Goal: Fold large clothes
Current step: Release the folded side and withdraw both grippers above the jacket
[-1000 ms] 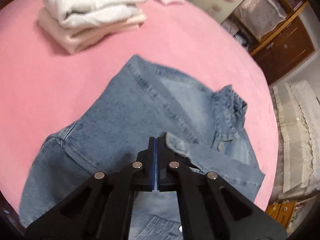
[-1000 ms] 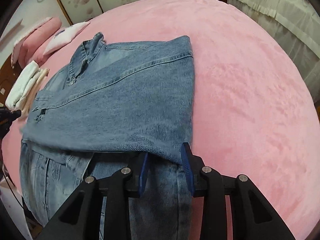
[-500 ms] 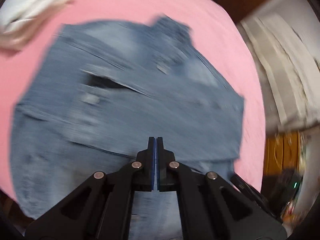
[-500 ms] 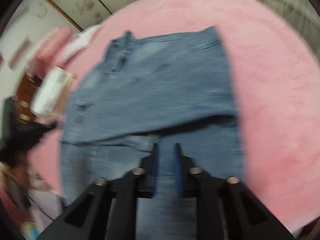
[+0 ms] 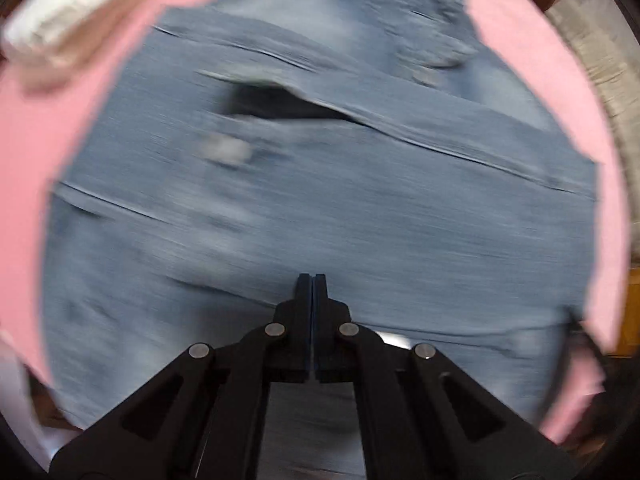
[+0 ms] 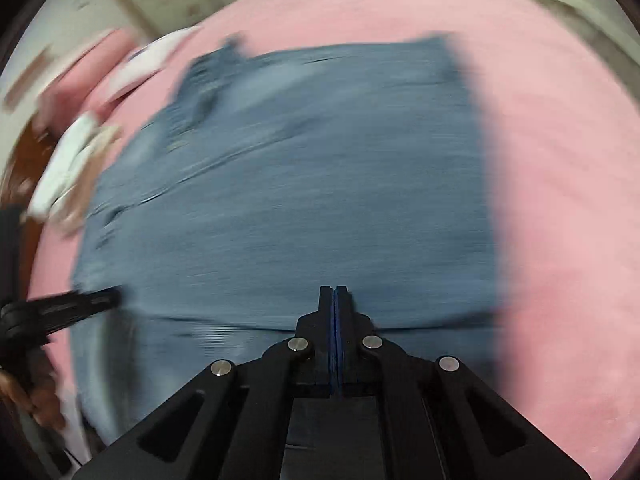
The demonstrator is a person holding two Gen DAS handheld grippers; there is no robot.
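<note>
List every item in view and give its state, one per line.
Denim jacket: partly folded, lying flat on pink bedspread.
Folded clothes: stacked beside the jacket.
Left hand-held gripper: shut, empty.
Right hand-held gripper: shut; grip on jacket unclear.

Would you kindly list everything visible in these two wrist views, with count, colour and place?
denim jacket: one, blue, spread partly folded across the middle of the bed.
bed cover: one, pink, under the jacket.
folded clothes: one stack, white over pale pink, on the cover at far left; blurred.
pillows: blurred, pink and white, at the head of the bed.
bedding: cream, beyond the bed at right.
left hand-held gripper: one, black, shut over the jacket's near edge.
right hand-held gripper: one, black, shut over the jacket's near edge.
</note>
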